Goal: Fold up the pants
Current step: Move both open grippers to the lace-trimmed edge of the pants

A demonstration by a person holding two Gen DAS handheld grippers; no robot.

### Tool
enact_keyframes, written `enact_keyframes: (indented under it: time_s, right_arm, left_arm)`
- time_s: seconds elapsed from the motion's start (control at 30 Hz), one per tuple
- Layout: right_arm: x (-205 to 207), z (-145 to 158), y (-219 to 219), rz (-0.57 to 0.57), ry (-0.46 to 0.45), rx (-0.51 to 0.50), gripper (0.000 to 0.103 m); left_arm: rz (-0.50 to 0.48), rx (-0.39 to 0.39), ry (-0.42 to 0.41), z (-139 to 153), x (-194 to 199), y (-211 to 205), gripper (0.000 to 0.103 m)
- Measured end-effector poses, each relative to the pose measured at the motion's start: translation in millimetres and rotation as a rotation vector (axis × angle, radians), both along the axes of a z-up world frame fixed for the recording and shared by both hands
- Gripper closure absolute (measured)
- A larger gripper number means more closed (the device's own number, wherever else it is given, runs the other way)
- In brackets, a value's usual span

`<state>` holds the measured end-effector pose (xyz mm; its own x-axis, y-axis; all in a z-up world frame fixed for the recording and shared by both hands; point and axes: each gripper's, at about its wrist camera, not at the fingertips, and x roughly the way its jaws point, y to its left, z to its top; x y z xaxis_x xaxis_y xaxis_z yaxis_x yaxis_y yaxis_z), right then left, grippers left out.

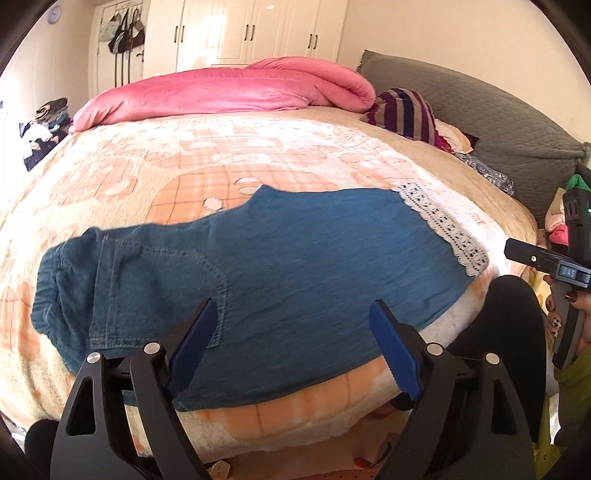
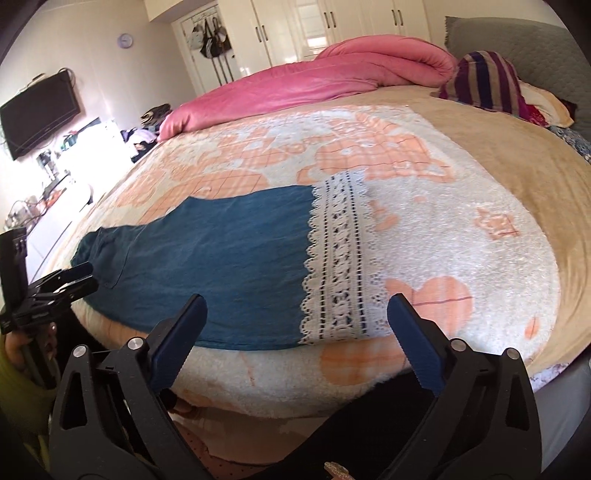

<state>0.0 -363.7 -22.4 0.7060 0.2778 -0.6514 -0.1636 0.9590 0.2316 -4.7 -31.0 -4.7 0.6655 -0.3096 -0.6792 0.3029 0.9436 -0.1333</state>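
Note:
Blue denim pants lie flat near the front edge of the bed, waistband to the left, a white lace cuff at the right end. They also show in the right wrist view, with the lace cuff. My left gripper is open and empty, hovering over the pants' near edge by the back pocket. My right gripper is open and empty, above the near edge at the cuff end. The right gripper shows at the right edge of the left wrist view; the left gripper shows at the left edge of the right wrist view.
The bed carries a peach and white fleece blanket. A rolled pink quilt lies at the far side, a striped cloth and grey headboard cushion at the right. Wardrobes stand behind. A TV hangs on the left wall.

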Motion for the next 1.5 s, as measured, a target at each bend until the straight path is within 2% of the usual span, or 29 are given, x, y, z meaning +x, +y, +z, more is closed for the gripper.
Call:
enact_keyframes:
  time_s: [0.27, 0.57, 1.0, 1.27, 1.5]
  right_arm:
    - [1, -3, -10, -0.034, -0.001, 0.023, 0.009]
    - [7, -15, -15, -0.056, 0.035, 0.045, 0.009]
    - [20, -34, -19, -0.075, 0.089, 0.119, 0.009]
    - [29, -44, -24, -0.122, 0.118, 0.163, 0.009]
    - [36, -48, -21, -0.128, 0.115, 0.183, 0.009]
  left_arm:
    - [-0.032, 0.002, 0.008, 9, 10, -17, 0.02]
    - [-0.112, 0.026, 0.009, 16, 35, -55, 0.02]
    - [-0.281, 0.104, 0.041, 23, 91, -133, 0.02]
    - [-0.335, 0.127, 0.104, 14, 132, -167, 0.02]
    - [-0.361, 0.173, 0.102, 4, 173, -193, 0.02]
